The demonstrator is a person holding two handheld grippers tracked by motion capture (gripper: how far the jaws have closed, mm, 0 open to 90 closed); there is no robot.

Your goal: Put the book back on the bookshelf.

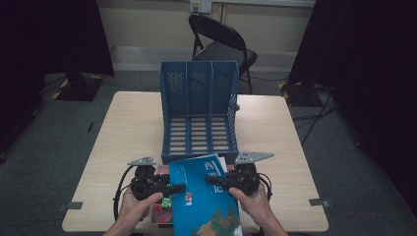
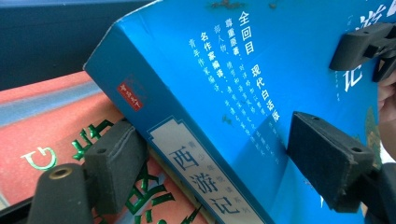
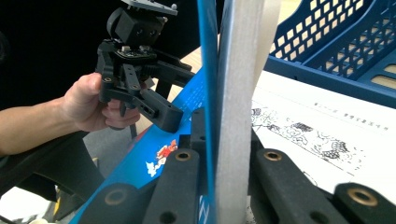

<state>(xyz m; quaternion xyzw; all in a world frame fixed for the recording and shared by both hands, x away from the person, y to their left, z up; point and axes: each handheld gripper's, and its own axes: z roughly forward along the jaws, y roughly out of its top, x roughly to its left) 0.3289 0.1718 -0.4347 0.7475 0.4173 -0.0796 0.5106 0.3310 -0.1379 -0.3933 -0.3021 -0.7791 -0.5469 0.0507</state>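
Note:
A thick blue book (image 1: 204, 196) with Chinese lettering is held tilted over the table's front edge, between both grippers. My left gripper (image 1: 176, 188) grips its spine side: in the left gripper view one pad (image 2: 116, 161) sits under the spine and the other pad (image 2: 327, 163) presses on the blue book's cover (image 2: 243, 70). My right gripper (image 1: 215, 181) is shut on the opposite edge, and the book's pale page block (image 3: 238, 93) stands upright between its jaws. A red book (image 2: 60, 126) lies under the blue one.
A blue three-slot file rack (image 1: 199, 113) stands at mid-table, just behind the book, open toward me. A white printed page (image 3: 317, 135) lies flat between the book and the file rack (image 3: 336, 42). A folding chair (image 1: 221, 39) stands beyond the table (image 1: 133, 128).

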